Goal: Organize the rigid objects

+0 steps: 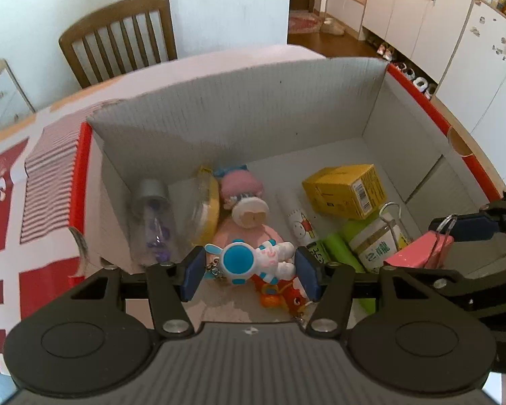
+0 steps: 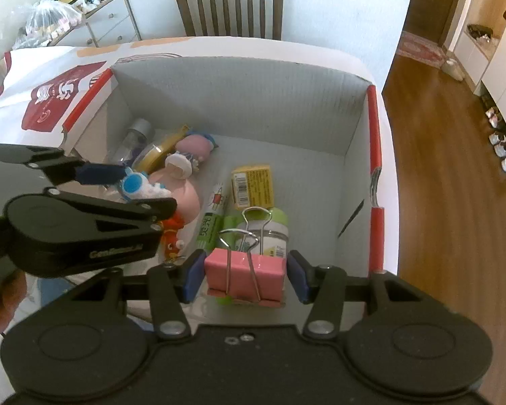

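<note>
Over the cardboard box (image 2: 239, 101), my left gripper (image 1: 249, 268) grips the astronaut keychain (image 1: 253, 261); my right gripper (image 2: 244, 276), part-open, brackets the pink binder clip (image 2: 244, 271); release both next, I judge.

Your left claw (image 1: 249, 271) covers most of the orange fish toy (image 1: 280, 295), and the pink binder clip (image 2: 244, 276) hides the lower part of the green-lidded jar (image 2: 270, 233). The chair (image 2: 228, 3) is cut off by the table (image 2: 219, 47).
</note>
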